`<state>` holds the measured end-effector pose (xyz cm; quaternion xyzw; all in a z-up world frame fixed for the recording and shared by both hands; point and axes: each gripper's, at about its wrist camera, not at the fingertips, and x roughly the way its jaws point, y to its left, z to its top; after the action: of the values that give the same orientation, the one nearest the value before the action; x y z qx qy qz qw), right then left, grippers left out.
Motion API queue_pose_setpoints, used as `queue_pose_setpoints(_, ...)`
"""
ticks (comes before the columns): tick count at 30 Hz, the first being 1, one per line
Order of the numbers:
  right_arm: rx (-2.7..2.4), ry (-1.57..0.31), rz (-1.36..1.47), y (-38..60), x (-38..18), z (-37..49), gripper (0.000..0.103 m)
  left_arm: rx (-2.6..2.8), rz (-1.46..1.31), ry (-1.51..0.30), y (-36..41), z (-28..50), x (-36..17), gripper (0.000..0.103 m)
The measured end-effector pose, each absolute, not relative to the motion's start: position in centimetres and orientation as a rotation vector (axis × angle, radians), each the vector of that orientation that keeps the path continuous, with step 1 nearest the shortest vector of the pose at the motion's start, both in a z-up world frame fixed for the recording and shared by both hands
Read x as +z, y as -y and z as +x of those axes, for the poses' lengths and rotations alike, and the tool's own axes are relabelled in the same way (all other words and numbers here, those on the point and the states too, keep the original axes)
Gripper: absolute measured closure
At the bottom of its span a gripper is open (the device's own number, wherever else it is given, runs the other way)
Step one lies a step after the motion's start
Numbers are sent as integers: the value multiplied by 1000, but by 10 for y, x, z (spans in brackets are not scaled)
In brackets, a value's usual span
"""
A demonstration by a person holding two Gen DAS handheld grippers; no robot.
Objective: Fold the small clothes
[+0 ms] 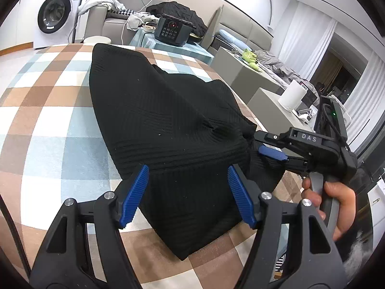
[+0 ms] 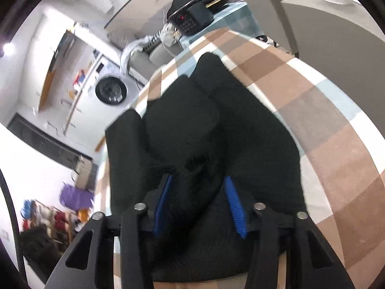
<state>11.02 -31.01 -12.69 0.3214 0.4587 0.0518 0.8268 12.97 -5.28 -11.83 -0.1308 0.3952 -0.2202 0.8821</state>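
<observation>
We judge the black ribbed knit garment (image 1: pixel 156 110) to be soft, limp and fairly light, thick enough to bunch: it should drape and sag from wherever we lift it, and its ribbing ought to give the blue pads good friction. The sensible places to take hold are the near hem corners, one each side, so the cloth lifts evenly. It lies spread on the checked tablecloth (image 1: pixel 43 110), stretching away from us, with a pucker near its right edge.

Our left gripper (image 1: pixel 189 192) stands wide, its jaws straddling the near hem; the pads show clear cloth between them and do not pinch it, so we read it as holding nothing. Whether its tips touch the fabric we cannot tell.

Our right gripper (image 2: pixel 199 204) comes in from the garment's right edge, a hand (image 1: pixel 336 204) on its handle. Its jaws stand narrower, with a raised fold of the knit between them. That view is blurred, so we cannot tell whether the pads (image 2: pixel 234 207) already press on the fold or only flank it
</observation>
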Motion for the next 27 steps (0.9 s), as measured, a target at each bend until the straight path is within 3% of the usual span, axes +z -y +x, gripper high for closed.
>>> queue_pose_setpoints(11, -28, -1037, 607, 296, -135, 152, 53, -457, -285, -822, 48, 130, -121, 38)
queue_pose_setpoints(12, -37, -1042, 570, 292, -134, 154, 60, -455, -288, -820, 47, 130, -120, 38)
queue_pose_setpoints(13, -46, -1036, 535, 288, -132, 154, 85, -456, -293, -815, 46, 130, -119, 38)
queue_pose_setpoints(14, -32, -1026, 506, 285, -129, 151, 93, -455, -295, -810, 45, 130, -118, 38)
queue_pose_setpoints(21, 176, -865, 584, 299, -62, 80, 95, -481, -303, -776, 40, 130, -106, 38)
queue_pose_setpoints(25, 91, -944, 552, 314, -84, 64, 93, -508, -285, -798, 55, 136, -110, 38)
queue_pose_setpoints(27, 43, -1075, 559, 324, -115, 66, 93, -523, -263, -810, 64, 136, -113, 38)
